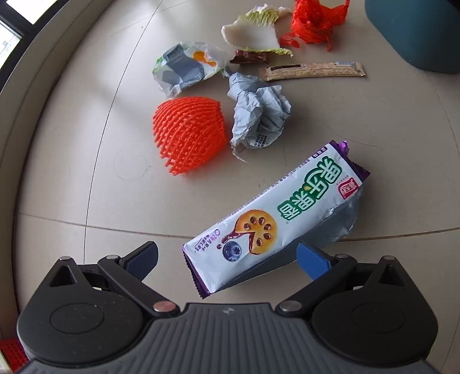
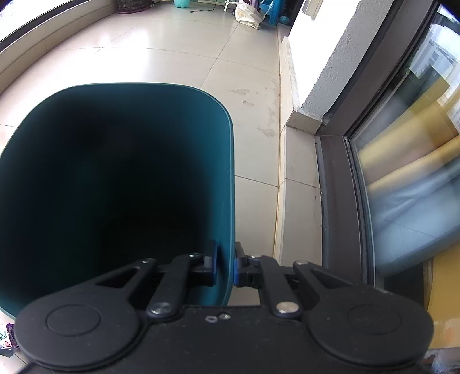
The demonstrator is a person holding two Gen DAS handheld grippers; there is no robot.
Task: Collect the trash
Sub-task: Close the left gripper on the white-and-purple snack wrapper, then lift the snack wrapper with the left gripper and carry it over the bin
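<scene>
Glossy white and purple foil lies nearest to me: the biscuit wrapper (image 1: 276,224) rests on the floor tiles (image 1: 86,172), its near end between the pads of my left gripper (image 1: 227,259). The jaws stand wide apart, one pad at 9 o'clock of that end and one at 3 o'clock, and neither presses on it yet. I judge the wrapper light, thin and slippery, so I would pinch it across the narrow near end, close to the crimped seam, where the foil is stiffer.

Further away, at 11 o'clock, lies the orange foam net (image 1: 187,135), soft and springy. At 12 o'clock sits the crumpled grey paper (image 1: 258,118), which should crush easily. Beyond them I see a torn clear packet (image 1: 187,66), a long beige sachet (image 1: 313,70), a cabbage leaf (image 1: 256,34) and a red mesh bag (image 1: 313,23).

My right gripper (image 2: 225,266) is clenched on the wall of the dark green bin (image 2: 224,120).
</scene>
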